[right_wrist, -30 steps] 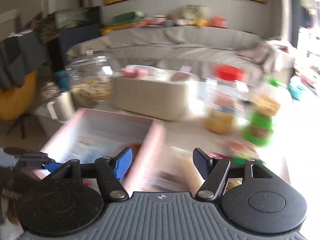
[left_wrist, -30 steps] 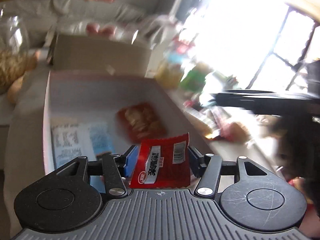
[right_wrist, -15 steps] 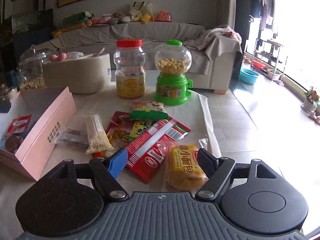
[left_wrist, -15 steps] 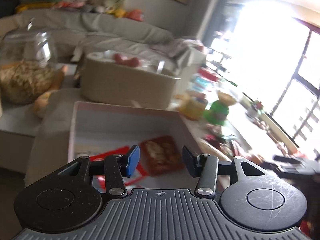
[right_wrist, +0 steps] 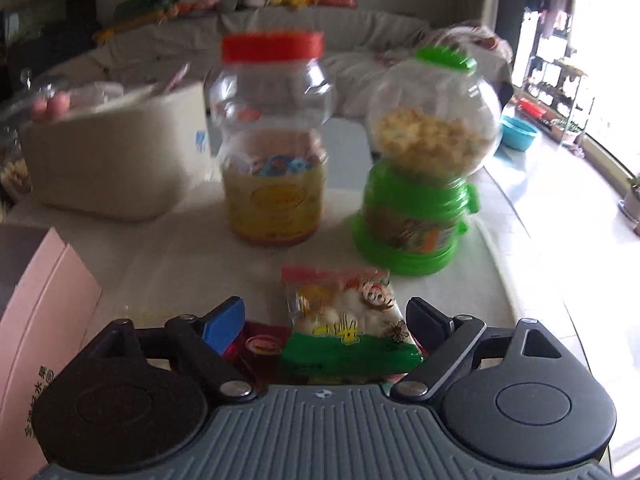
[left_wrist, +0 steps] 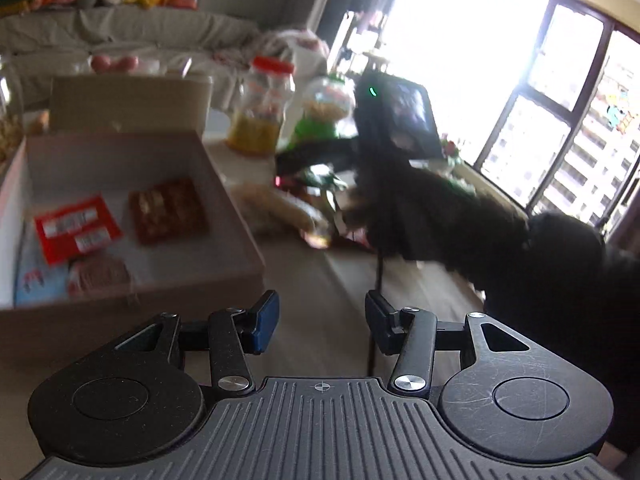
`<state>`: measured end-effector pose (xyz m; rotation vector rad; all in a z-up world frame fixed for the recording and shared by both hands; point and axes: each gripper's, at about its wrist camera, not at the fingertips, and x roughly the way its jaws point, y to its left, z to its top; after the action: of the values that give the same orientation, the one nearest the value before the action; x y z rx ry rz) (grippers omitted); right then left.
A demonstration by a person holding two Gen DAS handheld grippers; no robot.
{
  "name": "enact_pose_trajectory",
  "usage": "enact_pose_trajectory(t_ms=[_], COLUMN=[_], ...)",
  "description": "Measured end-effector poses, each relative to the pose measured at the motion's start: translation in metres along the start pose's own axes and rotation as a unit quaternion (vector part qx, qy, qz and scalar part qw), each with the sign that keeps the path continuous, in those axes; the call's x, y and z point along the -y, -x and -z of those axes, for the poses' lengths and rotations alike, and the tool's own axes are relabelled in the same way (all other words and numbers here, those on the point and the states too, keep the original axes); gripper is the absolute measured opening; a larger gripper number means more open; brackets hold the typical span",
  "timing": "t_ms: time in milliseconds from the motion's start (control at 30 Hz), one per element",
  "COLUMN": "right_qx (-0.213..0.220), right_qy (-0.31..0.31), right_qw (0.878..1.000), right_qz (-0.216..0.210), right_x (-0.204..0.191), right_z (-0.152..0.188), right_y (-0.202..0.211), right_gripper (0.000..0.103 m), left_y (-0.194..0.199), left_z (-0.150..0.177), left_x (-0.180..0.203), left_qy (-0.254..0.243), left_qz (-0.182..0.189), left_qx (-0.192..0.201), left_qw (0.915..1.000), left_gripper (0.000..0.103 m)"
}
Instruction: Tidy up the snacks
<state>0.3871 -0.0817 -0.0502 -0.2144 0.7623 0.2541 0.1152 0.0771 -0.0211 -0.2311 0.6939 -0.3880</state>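
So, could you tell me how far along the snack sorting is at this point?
Partly done: the pink box already holds a red packet and a few other snacks. The left gripper is open and empty. The right gripper, jaws just opening, straddles the green-edged snack bag without gripping. More packets still lie on the table.

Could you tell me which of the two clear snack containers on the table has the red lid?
The taller jar, left of the dispenser, which is round with a green lid and base.

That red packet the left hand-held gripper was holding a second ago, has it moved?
Yes. The red packet now lies inside the pink box, beside the orange snack pack. The left hand-held gripper is open and empty, outside the box's near wall.
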Motion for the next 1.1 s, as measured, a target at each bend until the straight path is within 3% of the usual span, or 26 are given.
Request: enact_pose_trajectory(t_ms=[33, 67, 100, 133, 200, 267, 467, 533, 567, 600, 767, 833, 900, 1100], right_qx=[-0.002, -0.002, -0.006, -0.003, 0.006, 0.003, 0.016, 0.038, 0.047, 0.057, 0.040, 0.020, -0.001, -0.014], right_qy=[-0.002, -0.006, -0.006, 0.003, 0.033, 0.049, 0.067, 0.050, 0.037, 0.018, -0.035, -0.014, 0.010, 0.048], right_qw=[1.000, 0.999, 0.998, 0.998, 0.997, 0.994, 0.989, 0.988, 0.988, 0.988, 0.986, 0.989, 0.989, 0.985], right_qz=[-0.011, -0.033, -0.055, -0.064, -0.074, -0.095, -0.130, -0.138, -0.139, -0.140, -0.157, -0.146, -0.147, -0.165], right_x=[-0.001, -0.001, -0.001, -0.003, -0.008, -0.010, -0.006, -0.002, 0.001, 0.002, -0.005, -0.017, -0.026, -0.031], right_z=[0.002, 0.006, 0.010, 0.015, 0.028, 0.043, 0.077, 0.077, 0.073, 0.069, 0.051, 0.049, 0.053, 0.089], right_y=[0.001, 0.006, 0.012, 0.020, 0.039, 0.058, 0.107, 0.114, 0.112, 0.109, 0.076, 0.063, 0.058, 0.111], right_gripper=[0.075, 0.054, 0.044, 0.042, 0.023, 0.018, 0.020, 0.043, 0.065, 0.070, 0.066, 0.050, 0.028, 0.028], left_y=[-0.001, -0.001, -0.003, -0.004, -0.005, -0.012, -0.022, -0.025, -0.026, -0.026, -0.024, -0.020, -0.014, -0.003], left_z=[0.004, 0.006, 0.009, 0.010, 0.009, 0.009, 0.009, 0.010, 0.011, 0.012, 0.019, 0.020, 0.021, 0.025], left_x=[-0.001, -0.004, -0.007, -0.010, -0.015, -0.015, -0.007, -0.005, -0.004, -0.003, 0.004, 0.003, -0.002, -0.018], left_qy=[0.004, 0.010, 0.018, 0.027, 0.042, 0.048, 0.048, 0.053, 0.055, 0.057, 0.049, 0.052, 0.062, 0.107], left_qz=[0.001, 0.001, 0.001, 0.000, -0.002, 0.002, 0.019, 0.019, 0.018, 0.016, 0.004, -0.002, -0.008, -0.013], left_qx=[-0.005, -0.007, -0.009, -0.008, -0.005, -0.003, -0.010, -0.010, -0.011, -0.012, -0.017, -0.013, -0.006, 0.009], left_qw=[1.0000, 0.9999, 0.9998, 0.9996, 0.9991, 0.9988, 0.9986, 0.9984, 0.9983, 0.9982, 0.9986, 0.9986, 0.9980, 0.9942], left_gripper=[0.053, 0.053, 0.053, 0.053, 0.053, 0.053, 0.053, 0.053, 0.053, 0.053, 0.053, 0.053, 0.053, 0.053])
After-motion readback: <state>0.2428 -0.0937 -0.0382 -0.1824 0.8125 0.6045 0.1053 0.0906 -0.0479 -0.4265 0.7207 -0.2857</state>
